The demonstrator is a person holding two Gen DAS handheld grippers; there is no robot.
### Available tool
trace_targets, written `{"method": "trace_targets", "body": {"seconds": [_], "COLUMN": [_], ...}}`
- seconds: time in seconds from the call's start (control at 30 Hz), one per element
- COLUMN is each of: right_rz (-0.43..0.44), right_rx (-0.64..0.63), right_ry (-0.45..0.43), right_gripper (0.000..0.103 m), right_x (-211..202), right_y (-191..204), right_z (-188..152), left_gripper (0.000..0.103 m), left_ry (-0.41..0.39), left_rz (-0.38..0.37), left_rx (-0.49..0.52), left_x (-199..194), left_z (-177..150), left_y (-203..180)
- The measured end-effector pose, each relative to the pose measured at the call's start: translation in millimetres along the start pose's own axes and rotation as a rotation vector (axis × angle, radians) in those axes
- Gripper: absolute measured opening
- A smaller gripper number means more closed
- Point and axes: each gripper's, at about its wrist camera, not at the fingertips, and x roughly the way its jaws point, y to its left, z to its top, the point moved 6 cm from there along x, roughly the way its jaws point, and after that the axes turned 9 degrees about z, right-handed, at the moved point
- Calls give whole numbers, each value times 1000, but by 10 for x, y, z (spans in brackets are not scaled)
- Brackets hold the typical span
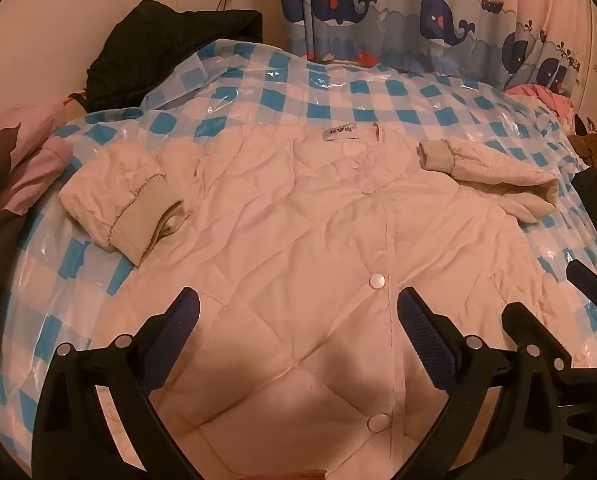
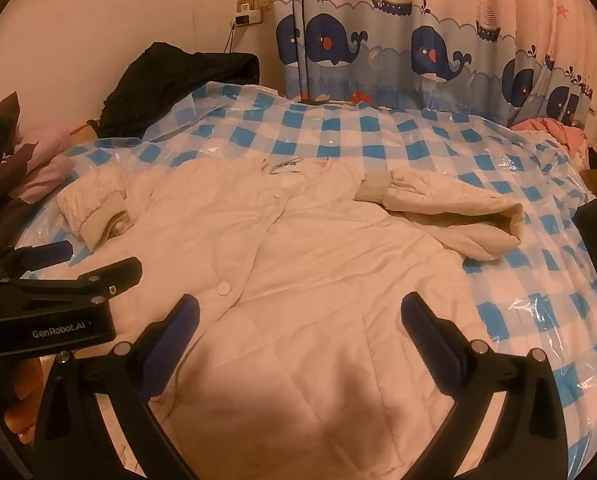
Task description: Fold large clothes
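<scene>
A white quilted jacket (image 1: 298, 220) lies flat, front up and snapped shut, on a blue-and-white checked plastic sheet (image 1: 338, 92). Both sleeves are folded in: the left cuff (image 1: 146, 220) near the left shoulder, the right cuff (image 1: 438, 158) near the collar. The jacket also shows in the right wrist view (image 2: 318, 248). My left gripper (image 1: 298, 312) is open and empty above the jacket's lower front. My right gripper (image 2: 298, 320) is open and empty above the lower right side. The right gripper shows at the right edge of the left wrist view (image 1: 546, 292), the left gripper at the left of the right wrist view (image 2: 98, 260).
A black garment (image 1: 170, 52) is heaped at the back left by the wall. Pink and dark clothes (image 1: 26, 152) lie at the left edge. Pink fabric (image 1: 546, 100) and dark items (image 1: 594, 152) sit at the right. A whale-print curtain (image 1: 398, 12) hangs behind the bed.
</scene>
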Motion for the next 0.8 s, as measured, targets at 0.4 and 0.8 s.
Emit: {"method": "trace_targets", "body": {"seconds": [0.4,0.8], "right_rz": [-6,-4], "right_rx": [3,-5], "right_ry": [-19,-20], "right_gripper": [97,97], "right_x": [-44,-50], "right_y": [-34,-19], "right_z": [54,41], "left_gripper": [95,95], "left_ry": [15,21], "left_rz": [8,11], "left_rx": [-1,4], "left_x": [76,81], "left_z": [-55,-73], "left_y": [8,-16]}}
